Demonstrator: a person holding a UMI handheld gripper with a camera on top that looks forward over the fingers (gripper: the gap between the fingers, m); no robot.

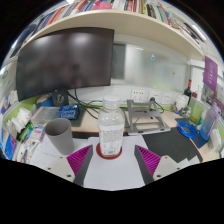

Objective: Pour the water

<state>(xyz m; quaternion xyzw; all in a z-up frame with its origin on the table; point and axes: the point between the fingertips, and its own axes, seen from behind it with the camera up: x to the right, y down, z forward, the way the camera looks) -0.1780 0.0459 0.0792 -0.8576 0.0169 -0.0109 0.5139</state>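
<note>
Tongs (111,163) closed on water bottle (111,130) | cup (58,135) beside

1. One clear plastic water bottle (111,128) with a white cap.
2. One white paper cup (58,134).
3. One dark monitor (68,61).
4. One blue basket (68,111) behind the cup.
5. One grey metal device (141,112) on the desk.
6. One shelf of books (120,8) above; the books are too small to count.
7. Two pink pads (147,160) on the gripper's two fingers.
</note>
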